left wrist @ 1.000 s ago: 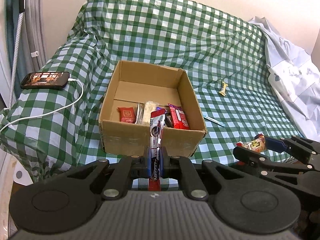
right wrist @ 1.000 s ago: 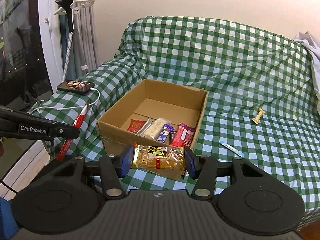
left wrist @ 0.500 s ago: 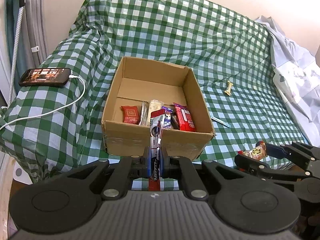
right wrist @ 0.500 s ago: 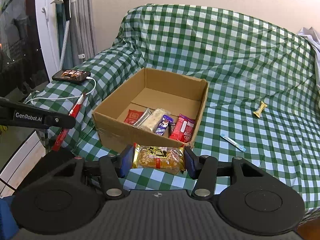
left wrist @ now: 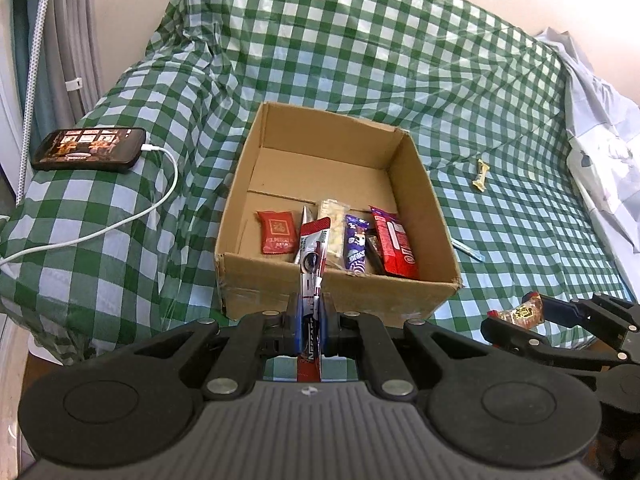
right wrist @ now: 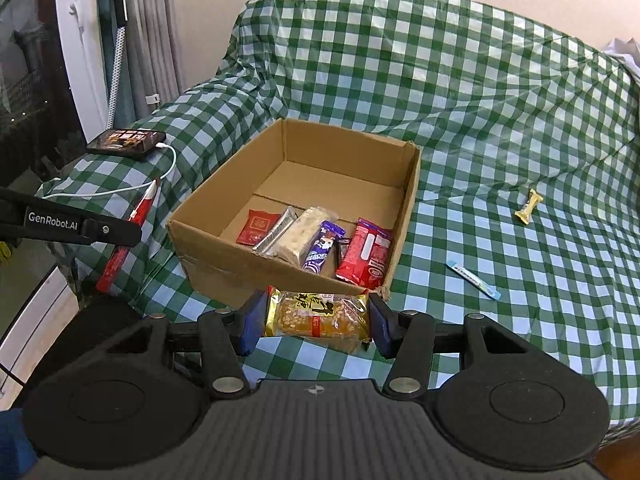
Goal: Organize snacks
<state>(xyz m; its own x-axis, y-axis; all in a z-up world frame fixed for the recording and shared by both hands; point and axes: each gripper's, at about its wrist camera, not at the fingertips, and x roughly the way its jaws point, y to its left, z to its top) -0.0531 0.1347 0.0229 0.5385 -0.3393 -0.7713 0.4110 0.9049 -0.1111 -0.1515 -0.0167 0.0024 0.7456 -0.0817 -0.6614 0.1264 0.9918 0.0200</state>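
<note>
An open cardboard box (left wrist: 332, 284) (right wrist: 224, 268) sits on a green checked cover and holds several snack packets in a row along its near wall. My left gripper (left wrist: 310, 320) is shut on a thin red and white sachet (left wrist: 311, 256) that stands upright just before the box's near wall. My right gripper (right wrist: 314, 320) is shut on a yellow peanut bar packet (right wrist: 316, 316), held crosswise in front of the box's near right corner. The right gripper with its packet also shows in the left wrist view (left wrist: 520, 314). The left gripper with its sachet also shows in the right wrist view (right wrist: 128, 236).
A phone (left wrist: 90, 148) on a white cable (left wrist: 120, 220) lies left of the box. A small yellow candy (left wrist: 480, 176) (right wrist: 528, 208) and a thin blue stick packet (left wrist: 468, 250) (right wrist: 474, 280) lie right of it. White cloth (left wrist: 600, 140) is heaped at far right.
Both grippers have moved closer to the box and a little higher, each holding its packet. The box and loose items have not moved.
</note>
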